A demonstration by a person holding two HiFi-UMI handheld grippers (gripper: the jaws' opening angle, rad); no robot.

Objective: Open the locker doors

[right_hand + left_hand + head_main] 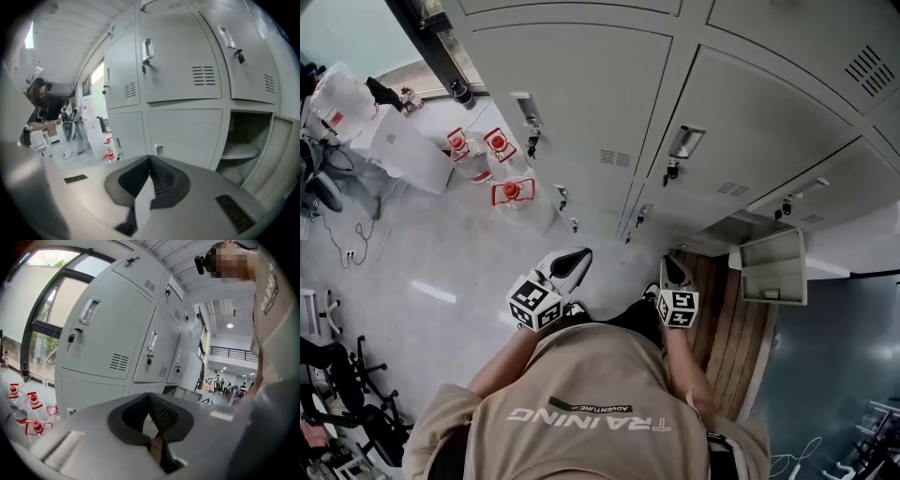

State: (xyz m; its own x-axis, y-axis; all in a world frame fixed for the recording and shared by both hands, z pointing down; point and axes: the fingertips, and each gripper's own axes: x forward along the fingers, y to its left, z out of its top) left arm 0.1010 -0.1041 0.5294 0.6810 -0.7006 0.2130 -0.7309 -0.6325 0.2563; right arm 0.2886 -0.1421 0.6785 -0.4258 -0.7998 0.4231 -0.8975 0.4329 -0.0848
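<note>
So, from the head view, the person [581, 412] stands facing a bank of grey lockers [581, 84], with both tools held low in front of the body. The left gripper [570, 260] and the right gripper [673, 270] point toward the lockers and touch none of them. Most locker doors [750, 122] are shut. One low door [773, 267] near the right end hangs open, just beside a wooden strip [731, 328] of flooring. Water bottles [492, 164] with red caps stand on the grey floor [422, 253] near the lockers' left end.

In the left gripper view, the jaws are pressed together at their tips with nothing between them. Ahead of them rise shut doors, each with a handle [89, 310] and a key [71, 339] hanging below it. A window [42, 301] lies at the left, and the bottles stand at the lower left.

In the right gripper view, the jaws likewise meet and are empty. Shut doors fill the upper part. Low at the right, an open compartment [248, 140] shows a shelf [239, 152] inside, with its door swung out at the far right edge.
</note>
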